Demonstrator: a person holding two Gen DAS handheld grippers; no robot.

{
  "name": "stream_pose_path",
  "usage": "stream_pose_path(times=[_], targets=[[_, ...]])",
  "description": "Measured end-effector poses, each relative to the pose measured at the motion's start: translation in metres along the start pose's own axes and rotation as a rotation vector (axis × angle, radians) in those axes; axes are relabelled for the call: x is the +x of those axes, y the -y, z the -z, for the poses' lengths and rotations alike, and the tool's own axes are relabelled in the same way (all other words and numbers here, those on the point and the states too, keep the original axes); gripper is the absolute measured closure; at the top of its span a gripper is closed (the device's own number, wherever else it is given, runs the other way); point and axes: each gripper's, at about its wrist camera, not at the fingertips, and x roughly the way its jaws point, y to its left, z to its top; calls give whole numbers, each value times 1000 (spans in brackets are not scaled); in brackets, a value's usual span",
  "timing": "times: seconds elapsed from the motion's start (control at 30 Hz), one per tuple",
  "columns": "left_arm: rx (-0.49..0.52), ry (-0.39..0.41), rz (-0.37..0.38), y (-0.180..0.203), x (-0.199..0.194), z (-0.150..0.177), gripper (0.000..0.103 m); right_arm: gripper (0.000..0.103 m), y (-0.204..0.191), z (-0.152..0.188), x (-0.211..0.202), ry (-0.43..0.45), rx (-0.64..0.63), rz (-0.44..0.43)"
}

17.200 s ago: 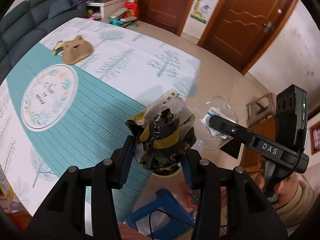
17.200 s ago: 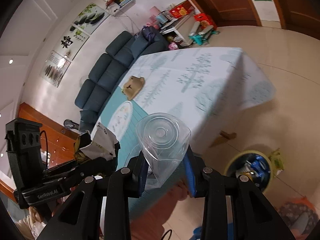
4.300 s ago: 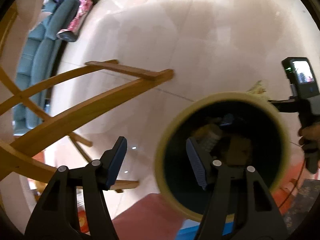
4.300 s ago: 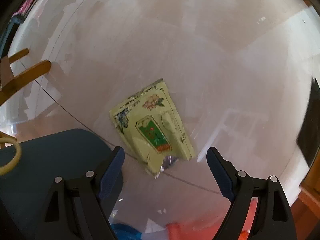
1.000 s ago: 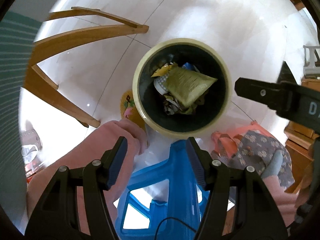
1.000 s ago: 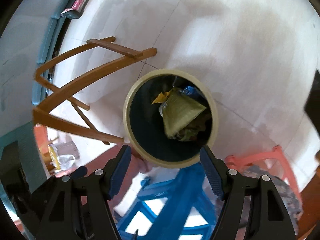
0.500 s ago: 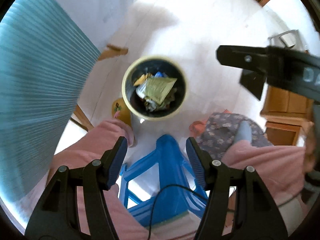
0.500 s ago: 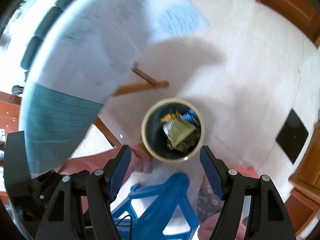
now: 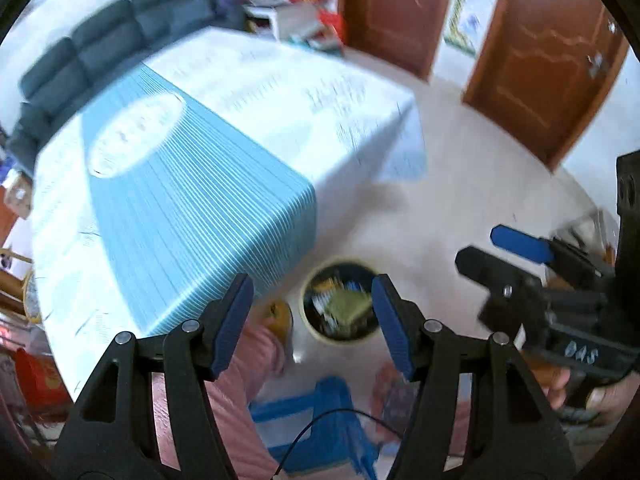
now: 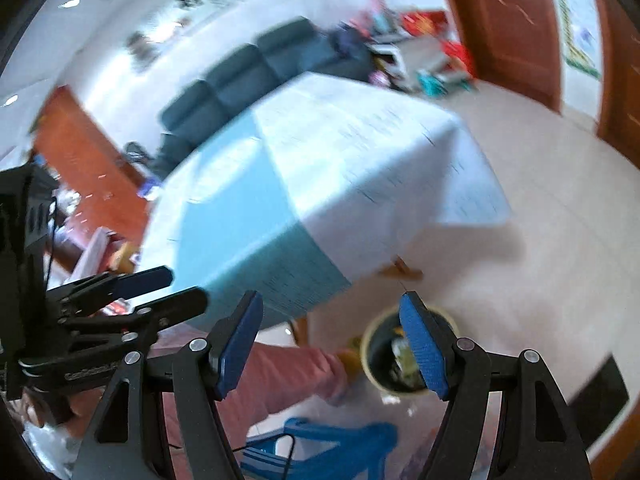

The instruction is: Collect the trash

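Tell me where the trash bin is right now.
The trash bin stands on the floor beside the near corner of the table, low centre in the left wrist view, just beyond the blue stool.

Tablecloth (image 9: 208,184): teal with thin pale stripes around a white oval at 10 o'clock, white with faint grey print further off. Sofa (image 9: 100,52) dark slate blue. Doors (image 9: 544,60) reddish brown. Bin (image 9: 320,334) cream-rimmed, dark inside. Stool (image 10: 320,448) bright blue. Sleeve (image 10: 280,376) pink. Gripper pads (image 9: 390,330) blue on black frames

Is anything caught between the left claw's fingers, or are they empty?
Empty. In the left wrist view the left claw stands open; through its gap only the trash bin on the floor below shows.
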Motion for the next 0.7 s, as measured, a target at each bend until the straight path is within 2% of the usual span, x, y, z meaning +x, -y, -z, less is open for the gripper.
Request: stream_pose_path(times=[0.1,0.27,0.33,0.4,0.47,0.7], targets=[[-26,57,-15,0,-19,-2,44,31,-15,-9,-15,57,-32,-62],[-77,143,-76,1,-49,-9,44,31,-35,-22,-44,145,-75,-101],[-95,169,-76,1,-61,-12,44,31,-39,-28,-55,175,-78,-115],[-119,204,-82,-1,-76,-13,35,31,-41,-32,-64,203,-75,-124],[-151,230,-118,1,-87,-16,32,31,-41,-34,-72,224,-76,-130],[-186,253,-144,5,-104,-13,31,29,-41,-42,-82,254,-108,-136]])
